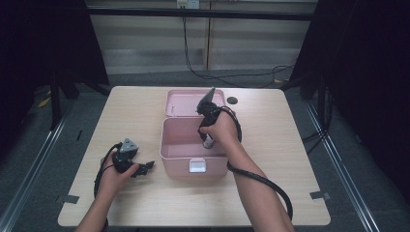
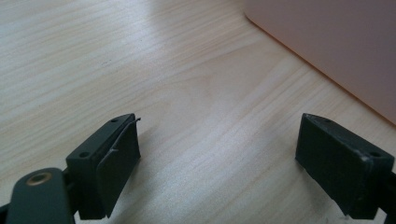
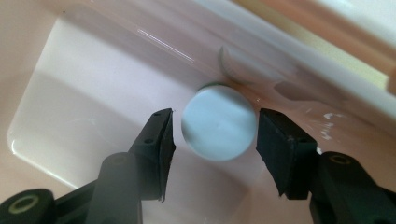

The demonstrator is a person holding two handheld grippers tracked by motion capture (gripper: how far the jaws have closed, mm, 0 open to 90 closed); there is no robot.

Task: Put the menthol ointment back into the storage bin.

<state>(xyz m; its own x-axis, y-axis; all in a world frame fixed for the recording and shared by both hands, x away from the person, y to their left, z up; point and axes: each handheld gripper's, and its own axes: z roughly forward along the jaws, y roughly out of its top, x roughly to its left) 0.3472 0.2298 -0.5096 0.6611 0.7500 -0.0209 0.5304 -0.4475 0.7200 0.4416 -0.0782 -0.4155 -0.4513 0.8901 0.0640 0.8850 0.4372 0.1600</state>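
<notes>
The pink box sits open at the middle of the desk, its lid tipped back at twelve o'clock. The right hand-held gripper points down into the box at its three o'clock side. In the right gripper view a small bottle with a white cap stands upright on the box floor, close against the wall, with a green edge peeking out under the cap. The jaws stand on either side of the cap with a thin gap on each side, so they are parted and not pressing it. The left hand-held gripper lies on the desk at nine o'clock from the box, just beside its front corner, jaws wide apart with only bare wood between them.
</notes>
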